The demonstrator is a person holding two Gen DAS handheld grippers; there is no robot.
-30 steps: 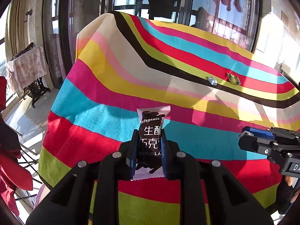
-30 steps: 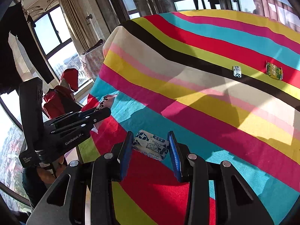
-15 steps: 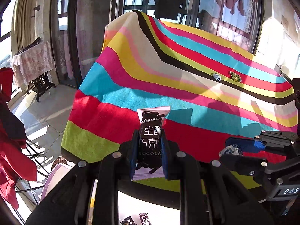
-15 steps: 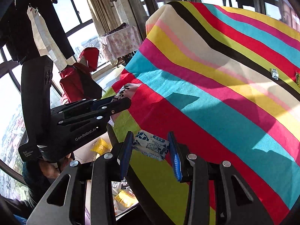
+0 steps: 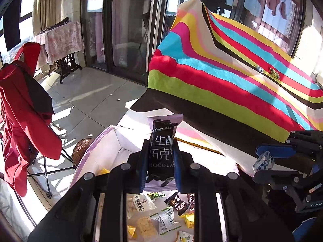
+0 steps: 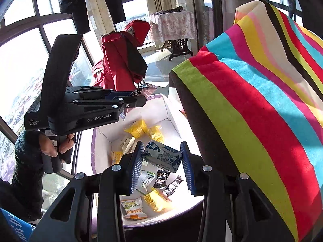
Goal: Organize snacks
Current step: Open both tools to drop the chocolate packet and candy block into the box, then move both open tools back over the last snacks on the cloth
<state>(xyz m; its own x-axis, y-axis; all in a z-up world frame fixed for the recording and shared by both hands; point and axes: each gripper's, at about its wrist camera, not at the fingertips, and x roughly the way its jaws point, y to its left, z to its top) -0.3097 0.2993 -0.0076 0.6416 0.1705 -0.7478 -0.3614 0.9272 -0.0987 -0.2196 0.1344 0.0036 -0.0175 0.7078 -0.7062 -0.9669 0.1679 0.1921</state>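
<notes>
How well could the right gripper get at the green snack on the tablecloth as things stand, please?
Probably not right away. The right gripper is shut on a blue-and-white packet over the box, and the green snack lies far across the tablecloth. Nothing else blocks the way.

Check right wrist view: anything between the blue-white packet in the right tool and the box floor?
Only air, right wrist view: blue-white packet hangs above loose snacks in the white box.
</notes>
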